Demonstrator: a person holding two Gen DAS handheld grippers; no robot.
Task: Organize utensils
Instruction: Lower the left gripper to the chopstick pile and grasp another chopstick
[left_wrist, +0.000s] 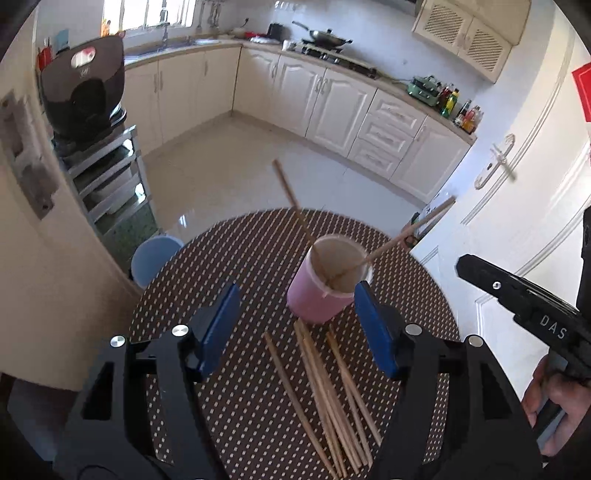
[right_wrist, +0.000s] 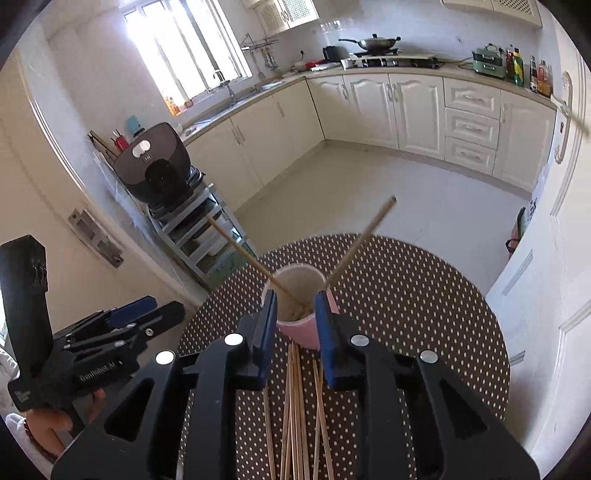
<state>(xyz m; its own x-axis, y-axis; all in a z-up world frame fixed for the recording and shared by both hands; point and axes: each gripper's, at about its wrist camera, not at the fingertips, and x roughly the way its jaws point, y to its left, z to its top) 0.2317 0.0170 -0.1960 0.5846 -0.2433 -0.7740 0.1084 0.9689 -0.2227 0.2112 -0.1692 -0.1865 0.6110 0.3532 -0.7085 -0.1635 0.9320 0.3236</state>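
Observation:
A pink cup (left_wrist: 317, 295) (right_wrist: 303, 330) stands on a round brown dotted table (left_wrist: 240, 258) (right_wrist: 424, 314). Two wooden chopsticks lean out of it, one to the left (left_wrist: 290, 195) (right_wrist: 240, 251) and one to the right (left_wrist: 410, 232) (right_wrist: 364, 236). Several loose chopsticks (left_wrist: 328, 391) (right_wrist: 295, 406) lie on the table in front of the cup. My left gripper (left_wrist: 295, 325) is open and empty above the loose chopsticks. My right gripper (right_wrist: 293, 332) is open and empty, its jaws either side of the cup's near rim. The right gripper shows at the right of the left wrist view (left_wrist: 524, 299), the left gripper at the left of the right wrist view (right_wrist: 122, 325).
A blue stool (left_wrist: 155, 258) stands by the table's far left edge. A metal rack (left_wrist: 110, 184) (right_wrist: 199, 229) with a dark appliance (left_wrist: 83, 88) (right_wrist: 155, 166) on top stands to the left. A white door (left_wrist: 517, 206) is close on the right. Kitchen cabinets (right_wrist: 406, 107) line the far walls.

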